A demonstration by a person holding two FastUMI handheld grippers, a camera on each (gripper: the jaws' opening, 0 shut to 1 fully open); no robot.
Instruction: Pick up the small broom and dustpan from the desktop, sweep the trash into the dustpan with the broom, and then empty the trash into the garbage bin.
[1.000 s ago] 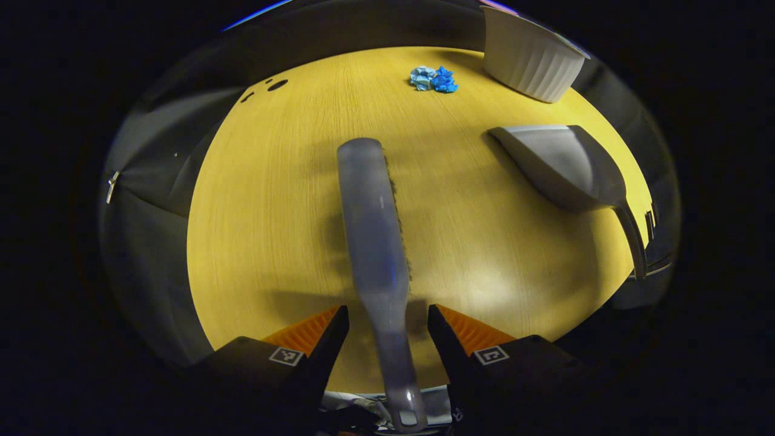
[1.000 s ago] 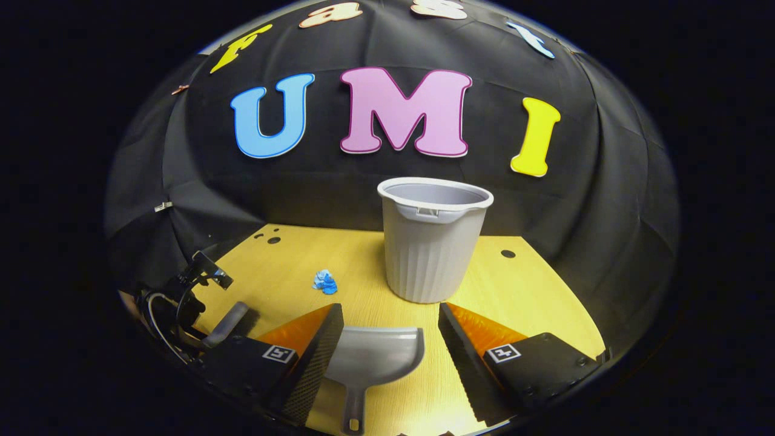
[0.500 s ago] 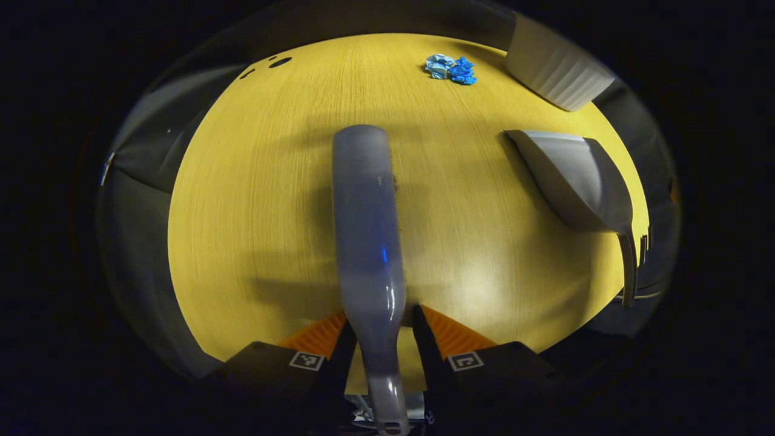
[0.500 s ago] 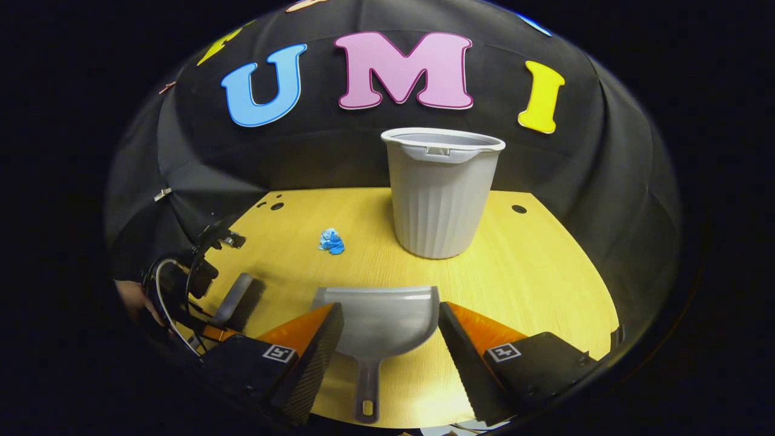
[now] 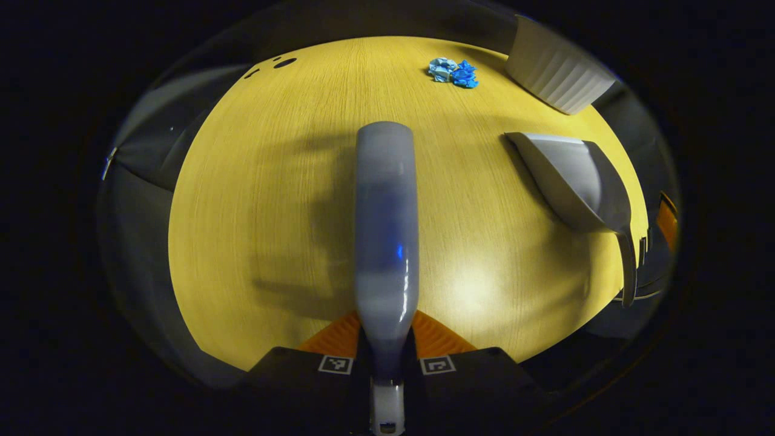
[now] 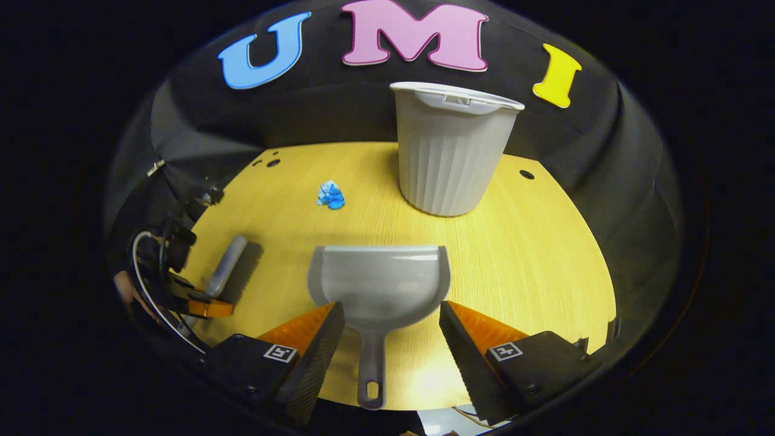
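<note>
In the left gripper view the grey small broom (image 5: pixel 386 230) lies along the yellow table, pointing away from me. My left gripper (image 5: pixel 387 348) is shut on its handle. The crumpled blue trash (image 5: pixel 453 69) lies far ahead, and the grey dustpan (image 5: pixel 575 181) rests to the right. In the right gripper view the dustpan (image 6: pixel 378 284) lies flat with its handle pointing back between the fingers of my open right gripper (image 6: pixel 390 321), which do not touch it. The broom (image 6: pixel 230 275) and left gripper (image 6: pixel 194 303) show at the left, and the trash (image 6: pixel 330 195) lies beyond.
The ribbed grey garbage bin (image 6: pixel 454 151) stands upright at the back of the table (image 6: pixel 545 254), right of the trash; its side also shows as the bin (image 5: pixel 557 75) in the left gripper view. Small holes mark the table's far corners. A black cloth wall stands behind.
My left gripper has closed on the broom handle. My right gripper has tilted down and come nearer, so the dustpan handle now lies between its open fingers.
</note>
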